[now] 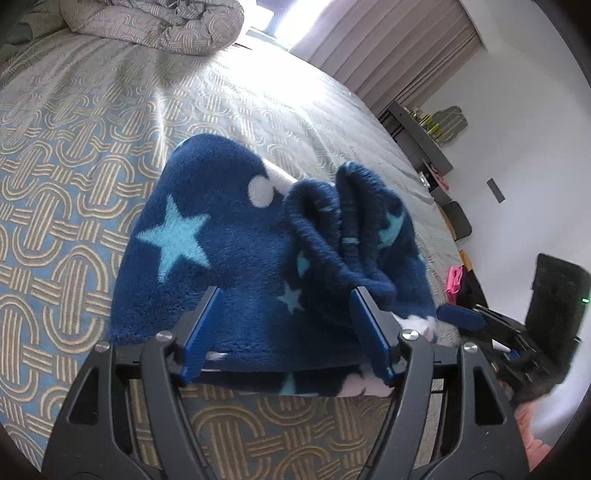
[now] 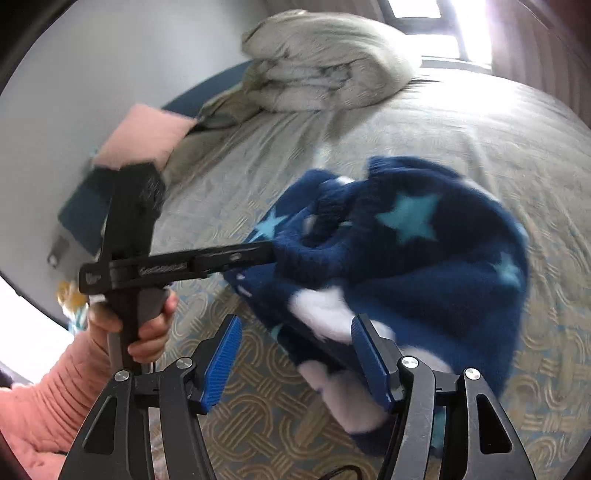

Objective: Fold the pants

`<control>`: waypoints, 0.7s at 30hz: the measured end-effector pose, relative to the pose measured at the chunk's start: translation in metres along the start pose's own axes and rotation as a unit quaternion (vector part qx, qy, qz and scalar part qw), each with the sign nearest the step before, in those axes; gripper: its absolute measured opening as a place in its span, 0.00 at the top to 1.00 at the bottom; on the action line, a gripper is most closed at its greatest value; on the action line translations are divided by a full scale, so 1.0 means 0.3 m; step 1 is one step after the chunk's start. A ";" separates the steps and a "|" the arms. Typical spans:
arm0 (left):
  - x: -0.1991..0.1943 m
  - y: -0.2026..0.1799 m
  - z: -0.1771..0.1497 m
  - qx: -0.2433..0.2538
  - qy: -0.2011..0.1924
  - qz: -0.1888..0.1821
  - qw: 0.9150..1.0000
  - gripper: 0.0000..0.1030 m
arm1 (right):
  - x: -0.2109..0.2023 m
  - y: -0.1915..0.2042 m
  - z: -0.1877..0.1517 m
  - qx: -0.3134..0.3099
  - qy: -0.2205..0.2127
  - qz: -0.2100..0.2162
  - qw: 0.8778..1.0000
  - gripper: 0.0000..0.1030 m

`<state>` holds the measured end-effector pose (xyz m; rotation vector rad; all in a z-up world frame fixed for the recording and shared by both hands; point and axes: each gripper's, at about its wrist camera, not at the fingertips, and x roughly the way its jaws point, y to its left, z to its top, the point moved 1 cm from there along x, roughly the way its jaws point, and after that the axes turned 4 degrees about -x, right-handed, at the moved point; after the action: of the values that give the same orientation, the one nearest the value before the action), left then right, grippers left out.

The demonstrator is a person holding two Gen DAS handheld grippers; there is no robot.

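Observation:
Dark blue fleece pants with light blue stars and white spots lie bunched in folds on the patterned bedspread. My left gripper stands open over their near edge; the cloth runs wider than the jaws, and a rolled fold drapes over the right fingertip. From the right wrist view, the left gripper pokes sideways into a fold of the pants. My right gripper is open: a white patch of the cloth rests against its right finger, while the left pad is bare. One of its blue fingers shows at the pants' right edge.
A crumpled duvet is heaped at the bed's far end, with a pink pillow by the wall. A hand in a pink sleeve holds the left gripper's handle. Curtains and a shelf stand beyond the bed.

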<state>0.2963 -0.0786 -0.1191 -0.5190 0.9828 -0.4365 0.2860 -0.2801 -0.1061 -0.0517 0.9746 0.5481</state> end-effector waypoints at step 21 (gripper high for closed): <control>0.211 -0.257 0.026 0.105 0.048 0.048 0.992 0.67 | -0.093 -0.372 -0.168 0.202 -0.018 -0.047 0.978 0.34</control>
<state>0.3251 -0.1742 -0.1118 -0.2627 1.0355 -0.4754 0.2868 -0.4024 -0.1348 0.2745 1.0264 0.2554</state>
